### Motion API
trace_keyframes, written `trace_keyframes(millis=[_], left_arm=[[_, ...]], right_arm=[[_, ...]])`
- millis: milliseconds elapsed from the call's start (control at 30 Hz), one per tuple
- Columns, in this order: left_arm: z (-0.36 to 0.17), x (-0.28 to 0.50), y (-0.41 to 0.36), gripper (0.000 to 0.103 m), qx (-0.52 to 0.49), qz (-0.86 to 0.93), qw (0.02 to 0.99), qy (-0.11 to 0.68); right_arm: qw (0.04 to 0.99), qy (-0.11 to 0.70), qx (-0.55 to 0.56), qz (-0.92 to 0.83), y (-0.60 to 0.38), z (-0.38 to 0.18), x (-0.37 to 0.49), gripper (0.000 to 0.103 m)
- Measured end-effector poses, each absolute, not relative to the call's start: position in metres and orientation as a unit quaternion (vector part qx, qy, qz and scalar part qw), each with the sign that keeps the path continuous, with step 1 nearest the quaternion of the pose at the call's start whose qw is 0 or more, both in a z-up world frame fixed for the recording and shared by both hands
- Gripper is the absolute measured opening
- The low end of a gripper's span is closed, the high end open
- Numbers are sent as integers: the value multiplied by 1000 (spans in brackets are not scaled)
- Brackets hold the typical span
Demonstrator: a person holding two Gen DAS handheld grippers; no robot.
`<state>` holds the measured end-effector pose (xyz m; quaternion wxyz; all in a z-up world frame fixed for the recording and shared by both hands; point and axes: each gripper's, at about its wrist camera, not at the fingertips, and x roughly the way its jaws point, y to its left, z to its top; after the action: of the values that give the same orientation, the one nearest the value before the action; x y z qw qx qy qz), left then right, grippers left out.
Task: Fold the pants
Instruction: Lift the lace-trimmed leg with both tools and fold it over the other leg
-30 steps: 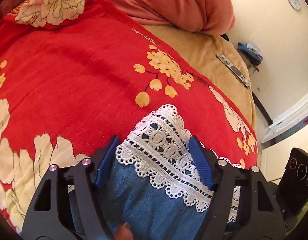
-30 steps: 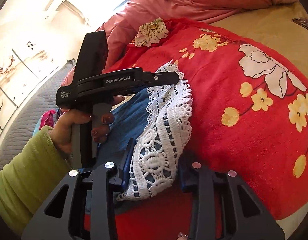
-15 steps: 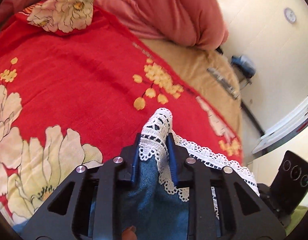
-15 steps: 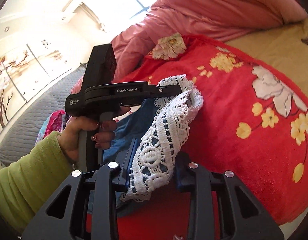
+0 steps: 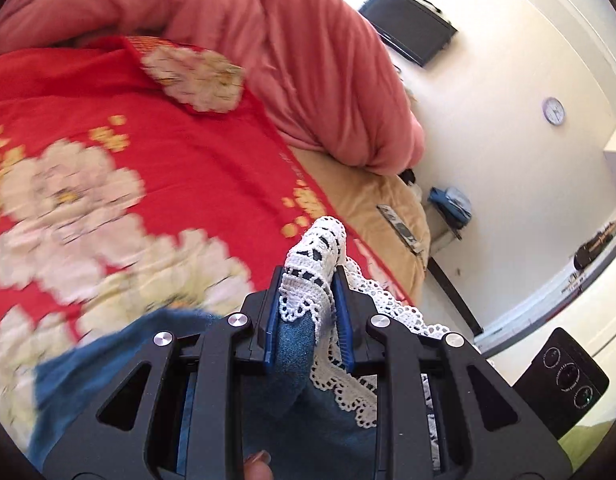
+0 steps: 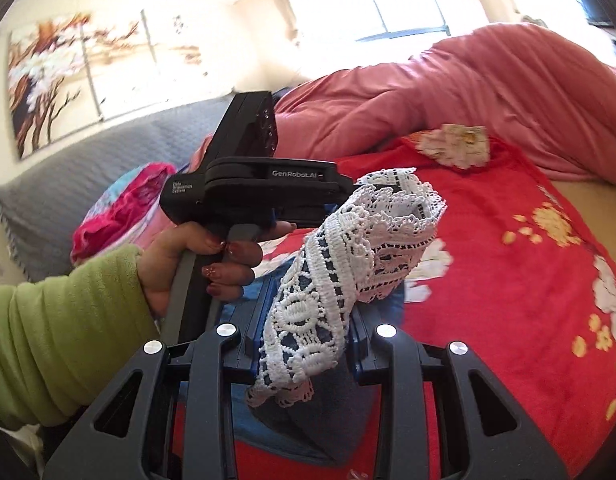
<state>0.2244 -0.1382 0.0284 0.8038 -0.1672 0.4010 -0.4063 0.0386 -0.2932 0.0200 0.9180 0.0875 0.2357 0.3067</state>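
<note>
While the blue pants (image 5: pixel 295 364) hang above the red flowery blanket (image 5: pixel 179 168), both tongs pinch their white lace hem. The left gripper (image 5: pixel 308 300) is squeezed narrow on one bit of lace (image 5: pixel 320 248), which pokes out past its blue pads (image 5: pixel 267 320), and the jeans cloth droops back under it. The right gripper (image 6: pixel 303 340) is clamped on another bunch of the same lace (image 6: pixel 308 312), just beside the left hand (image 6: pixel 211 256) in its green sleeve (image 6: pixel 59 332).

L gripper (image 5: pixel 308 300) jaws clamp pants (image 5: pixel 303 344) lace hem over red blanket (image 5: pixel 179 152).
</note>
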Motion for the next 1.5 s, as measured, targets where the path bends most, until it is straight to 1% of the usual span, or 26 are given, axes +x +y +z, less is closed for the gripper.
trace_keyframes(millis=[100,167,200,233,267,300,333,367,400,433,467,500,533,633,800,967,1000,1033,1067,1100,1167,1200,1300,1367,1467,1500], left_arm=[[18,220,-109,16,-182,-380,809,410],[9,220,-96,20,-190,-354,811,425],[4,220,-88,26,-202,-335,809,438],[1,219,-77,37,-216,-313,809,449],[-1,218,-68,43,-234,-300,805,454],[-1,216,-54,53,-262,-292,800,455],[0,214,-43,60,-286,-283,795,453],[0,210,-31,61,-314,-283,787,449],[0,206,-20,64,-338,-283,780,444],[-1,201,-9,71,-361,-279,773,441],[-1,198,-4,74,-371,-279,768,441],[-4,194,1,80,-384,-279,760,445],[-7,189,5,82,-389,-273,756,449],[-18,186,11,82,-385,-255,759,459],[-23,190,4,82,-353,-247,768,474],[-19,197,-23,66,-281,-257,788,483],[-21,200,-29,55,-265,-250,793,488],[-24,204,-33,40,-258,-246,795,491],[-28,207,-36,30,-254,-243,796,493],[-30,210,-39,11,-250,-246,796,494],[-27,212,-42,11,-260,-271,794,479],[-19,210,-44,11,-261,-300,796,456],[7,202,-45,11,-220,-335,828,391],[2,207,-41,12,-215,-316,832,402],[-16,213,-37,22,-204,-271,831,441],[-23,214,-34,31,-206,-259,827,455]], right_arm=[[908,255,60,328,-264,13,44,29],[901,278,35,332,-244,3,49,29],[898,285,26,334,-238,0,51,29],[895,294,10,335,-229,-6,52,30],[893,297,1,338,-224,-8,52,31],[890,300,-7,344,-218,-10,50,31],[886,304,-22,349,-210,-12,48,31],[884,303,-38,354,-201,-13,45,35],[881,302,-49,360,-194,-15,41,37],[877,298,-64,372,-184,-14,36,38],[872,295,-72,384,-177,-15,33,45],[867,293,-78,395,-171,-16,30,50],[861,291,-90,407,-163,-18,25,57],[848,279,-114,436,-150,-21,11,58],[852,256,-80,450,-168,-10,11,66],[876,250,-22,411,-209,2,27,67],[881,254,-14,399,-215,2,33,67],[884,257,-12,391,-218,0,30,67],[885,261,-11,385,-221,-2,33,67],[886,263,-13,381,-220,-3,31,67],[885,276,-11,375,-222,-10,38,67],[884,280,-8,375,-222,-13,38,67],[878,287,-12,382,-220,-20,38,67],[874,292,-26,387,-211,-24,33,67],[872,299,-46,385,-204,-30,33,67],[872,298,-48,385,-204,-30,29,67]])
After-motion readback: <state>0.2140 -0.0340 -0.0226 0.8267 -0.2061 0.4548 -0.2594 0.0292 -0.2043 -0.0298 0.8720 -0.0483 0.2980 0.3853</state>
